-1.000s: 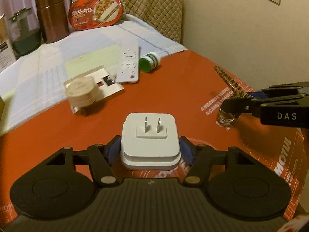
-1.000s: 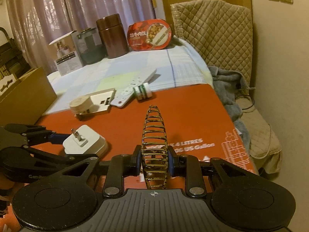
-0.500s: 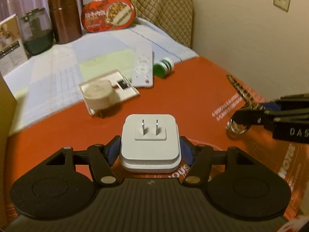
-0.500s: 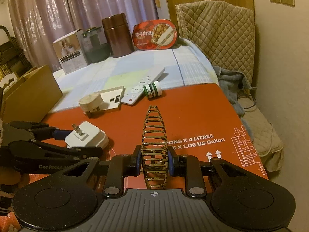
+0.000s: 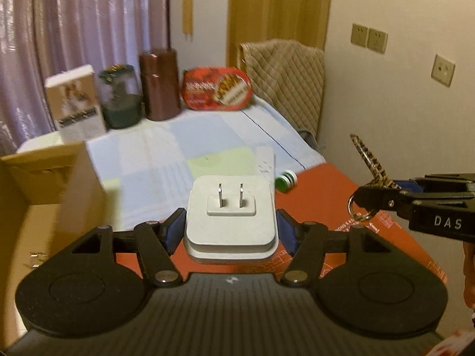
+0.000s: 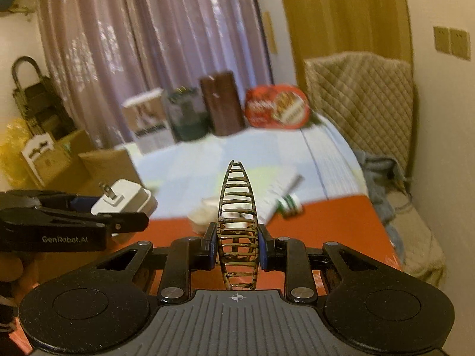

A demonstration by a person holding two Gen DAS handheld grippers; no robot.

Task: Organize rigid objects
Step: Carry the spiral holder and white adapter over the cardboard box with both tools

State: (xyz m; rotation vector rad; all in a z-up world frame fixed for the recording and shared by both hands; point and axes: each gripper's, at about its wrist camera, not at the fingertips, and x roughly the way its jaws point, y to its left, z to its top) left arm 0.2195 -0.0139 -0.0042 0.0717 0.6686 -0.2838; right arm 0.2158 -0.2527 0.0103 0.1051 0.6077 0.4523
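Ahead of the left gripper's (image 5: 230, 231) jaws, past the plug (image 5: 230, 207) they pinch, the blue cloth (image 5: 178, 148) lies flat and bare, so there is room to pass. To their left a cardboard box (image 5: 44, 184) stands close. To their right the other gripper (image 5: 383, 191) hangs near, with a clip (image 5: 369, 160) sticking up. Far ahead a white box (image 5: 75, 101), jar (image 5: 120, 101), brown can (image 5: 160, 84) and red tin (image 5: 216, 89) stand in a row. A green bottle (image 6: 289, 204) and remote (image 5: 264, 161) lie low ahead of the right jaws.

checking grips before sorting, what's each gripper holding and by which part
Left gripper: white plug adapter, by its sides. Right gripper: patterned hair clip, by its sides near one end.
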